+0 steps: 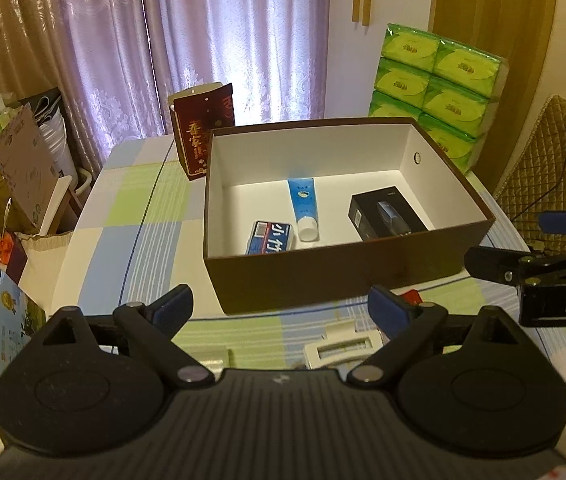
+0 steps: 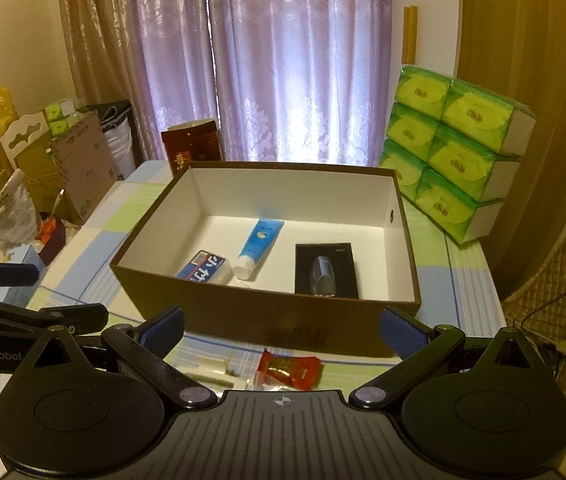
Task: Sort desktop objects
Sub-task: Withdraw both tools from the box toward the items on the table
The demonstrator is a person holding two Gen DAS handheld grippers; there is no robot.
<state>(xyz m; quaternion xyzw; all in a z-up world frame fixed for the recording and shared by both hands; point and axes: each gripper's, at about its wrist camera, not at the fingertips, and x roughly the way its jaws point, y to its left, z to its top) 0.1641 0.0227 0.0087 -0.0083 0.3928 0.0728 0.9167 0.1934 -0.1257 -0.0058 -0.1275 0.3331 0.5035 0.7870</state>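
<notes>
Three things already lie in the brown box: a blue tube, a blue-and-red pack and a black carton. What is left sits on the table in front of the box's near wall. The red candy wrapper lies directly ahead of and below the right claw, about centred between its spread, empty fingers, its long axis running crosswise to them. A white card-like item lies below the left claw, nearer its right finger; that claw is also released and holds nothing. The right claw looks best placed for the wrapper, probably by a short drop. The checked tablecloth is soft and flat, so the thin wrapper may slide. Green tissue packs and purple curtains stand behind, well apart.
</notes>
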